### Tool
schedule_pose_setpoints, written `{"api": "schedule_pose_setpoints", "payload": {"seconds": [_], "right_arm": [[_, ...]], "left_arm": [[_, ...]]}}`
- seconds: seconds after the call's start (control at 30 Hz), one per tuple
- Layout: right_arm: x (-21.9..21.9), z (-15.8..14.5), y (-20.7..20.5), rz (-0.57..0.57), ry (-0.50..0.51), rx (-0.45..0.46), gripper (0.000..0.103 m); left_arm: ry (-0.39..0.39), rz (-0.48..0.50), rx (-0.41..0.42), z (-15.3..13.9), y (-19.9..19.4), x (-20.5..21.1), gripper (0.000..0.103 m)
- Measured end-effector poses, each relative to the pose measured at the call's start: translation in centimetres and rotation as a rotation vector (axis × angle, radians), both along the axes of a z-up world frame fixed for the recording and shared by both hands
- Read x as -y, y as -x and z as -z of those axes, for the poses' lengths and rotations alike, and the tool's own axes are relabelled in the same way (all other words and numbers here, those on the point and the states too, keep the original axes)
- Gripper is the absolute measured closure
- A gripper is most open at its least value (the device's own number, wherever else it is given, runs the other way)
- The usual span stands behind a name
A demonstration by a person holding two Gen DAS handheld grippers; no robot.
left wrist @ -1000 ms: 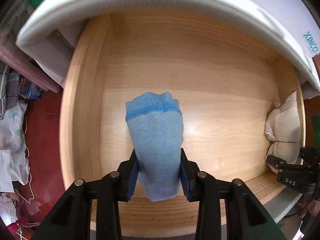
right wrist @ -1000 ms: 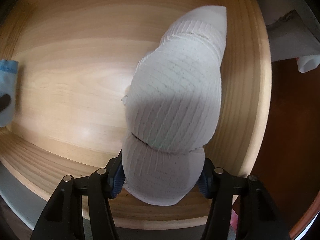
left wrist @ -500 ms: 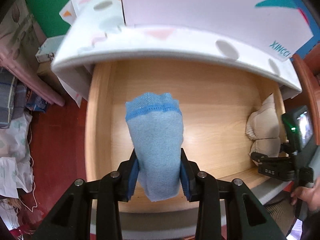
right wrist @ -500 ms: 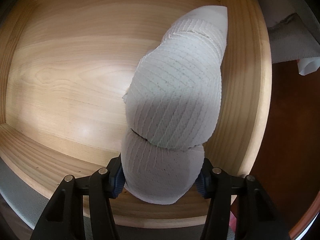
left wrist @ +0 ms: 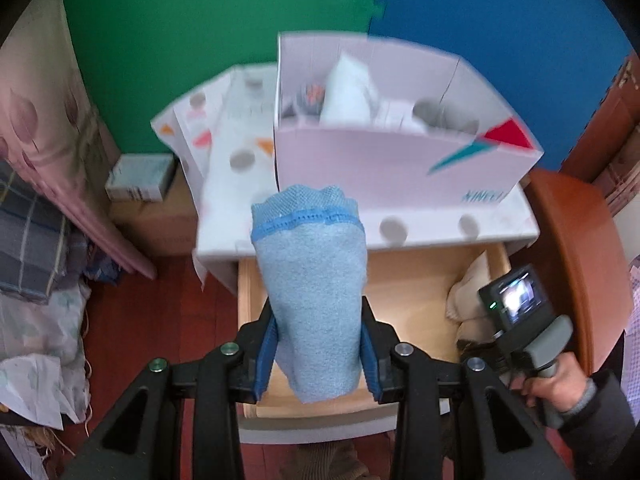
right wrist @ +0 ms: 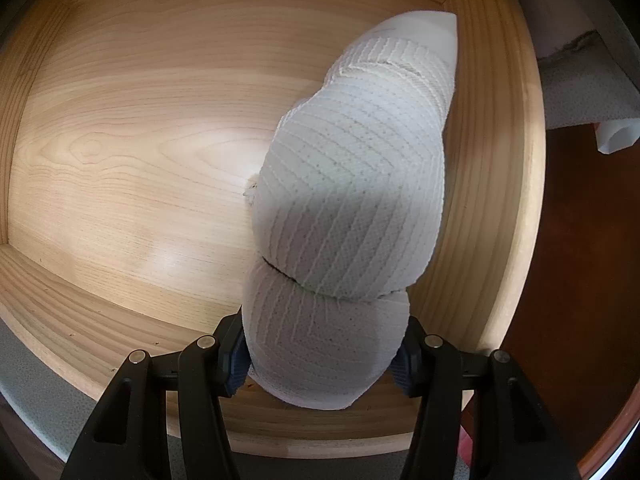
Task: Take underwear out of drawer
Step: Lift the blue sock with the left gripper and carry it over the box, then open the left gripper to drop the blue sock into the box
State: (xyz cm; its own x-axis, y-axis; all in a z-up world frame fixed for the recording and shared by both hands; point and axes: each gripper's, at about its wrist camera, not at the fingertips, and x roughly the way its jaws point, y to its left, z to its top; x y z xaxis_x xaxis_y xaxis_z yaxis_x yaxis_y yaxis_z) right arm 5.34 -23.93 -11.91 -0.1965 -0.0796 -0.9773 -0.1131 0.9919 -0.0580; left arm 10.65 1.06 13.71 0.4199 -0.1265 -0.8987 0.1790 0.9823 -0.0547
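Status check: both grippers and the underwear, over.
Left gripper shut on blue underwear, lifted above the drawer. Right gripper shut on white underwear, low inside the drawer. Nothing in the way.

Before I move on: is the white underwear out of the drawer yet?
Not yet. The white underwear lies against the drawer side wall, with the right gripper jaws closed on its near end.

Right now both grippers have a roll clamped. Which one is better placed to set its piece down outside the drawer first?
Left, probably. The left gripper holds the blue underwear lifted above the drawer. The right gripper clamps the white underwear, low inside against the drawer's right wall.
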Motion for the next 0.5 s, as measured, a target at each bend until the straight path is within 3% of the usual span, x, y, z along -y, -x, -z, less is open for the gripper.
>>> {"api": "schedule_pose_setpoints", "payload": {"seconds": [0.27, 0.5], "right_arm": [[0.0, 0.1, -0.3, -0.007, -0.001, -0.003, 0.051], [0.1, 0.0, 0.0, -0.019, -0.003, 0.007, 0.051]], "left_arm": [[0.024, 0.011, 0.097, -6.2, -2.1, 0.0, 0.067], [0.04, 0.011, 0.138, -8.1, -6.7, 1.0, 0.067]]}}
